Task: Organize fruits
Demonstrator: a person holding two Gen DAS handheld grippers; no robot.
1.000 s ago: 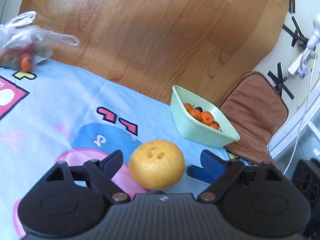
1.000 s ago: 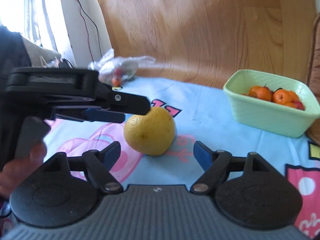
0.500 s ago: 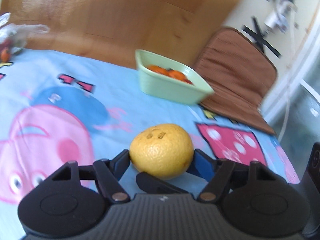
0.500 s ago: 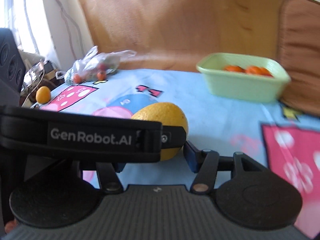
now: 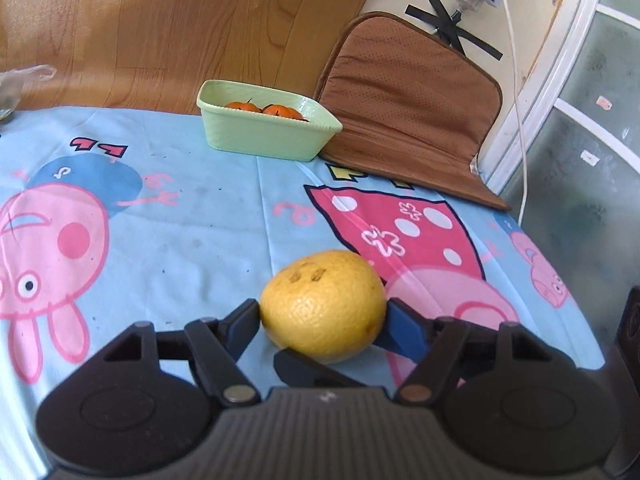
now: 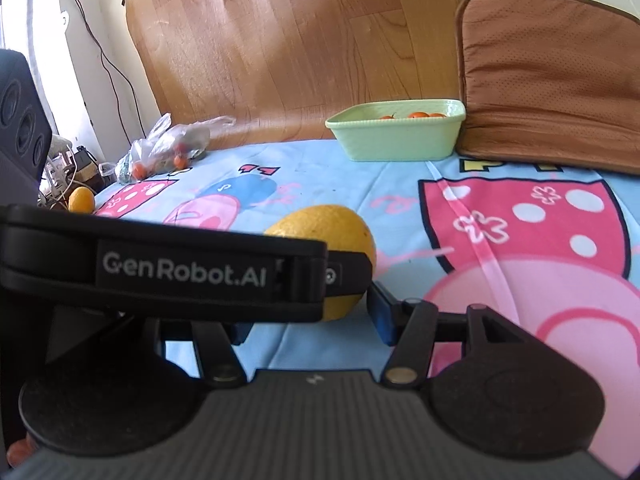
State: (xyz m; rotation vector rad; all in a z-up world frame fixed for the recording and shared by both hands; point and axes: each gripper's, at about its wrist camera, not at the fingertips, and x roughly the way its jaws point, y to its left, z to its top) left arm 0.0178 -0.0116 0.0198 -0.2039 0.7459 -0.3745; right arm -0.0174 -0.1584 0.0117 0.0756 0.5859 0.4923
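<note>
A large yellow citrus fruit [image 5: 322, 306] is clamped between the blue pads of my left gripper [image 5: 323, 320], just above the cartoon-print blue cloth [image 5: 192, 216]. In the right wrist view the same fruit [image 6: 320, 224] shows behind the black body of the left gripper [image 6: 180, 268], which crosses in front. My right gripper [image 6: 308, 320] is open, its right pad [image 6: 382, 314] beside the fruit and its left finger hidden. A pale green tub [image 5: 264, 132] with small oranges stands at the far edge; it also shows in the right wrist view [image 6: 400, 134].
A brown cushion [image 5: 412, 100] leans on the wall right of the tub. A clear plastic bag of small fruit [image 6: 168, 148] lies far left. A small orange [image 6: 81, 200] sits at the left edge. A wooden board stands behind. Cables hang at right.
My left gripper closed on the yellow fruit and carried it rightward over the cloth. The right gripper swung along with it, and the left gripper's body now crosses its view.
</note>
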